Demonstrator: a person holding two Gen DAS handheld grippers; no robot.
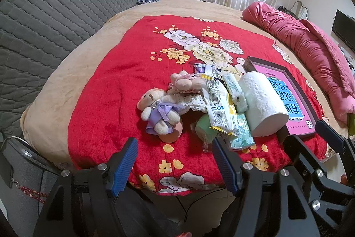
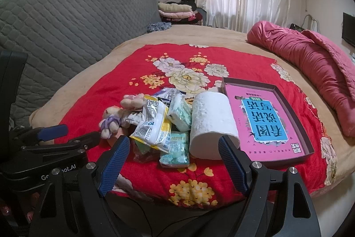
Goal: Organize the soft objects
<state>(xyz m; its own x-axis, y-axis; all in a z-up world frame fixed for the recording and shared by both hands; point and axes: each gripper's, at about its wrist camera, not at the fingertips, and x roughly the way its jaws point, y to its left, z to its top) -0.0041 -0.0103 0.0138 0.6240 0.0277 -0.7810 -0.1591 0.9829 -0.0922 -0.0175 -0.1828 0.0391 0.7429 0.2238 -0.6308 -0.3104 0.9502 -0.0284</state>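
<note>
Both claws are held wide apart and empty above the near edge of a bed spread with a red floral cloth. The left claw and the right claw are seen side by side, the right one appearing at the right edge of the left wrist view. Just ahead of the right claw, a tissue pack is laid flat on the cloth, with a paper roll on its side beside the right finger. Ahead of the left claw, a plush bear in a purple dress is seen lying on a pink object. Behind these, crumpled wrappers and a pink plush are piled together. Right of the roll, a tray holding a pink book is placed. Farther off, a rolled quilt is seen.
</note>
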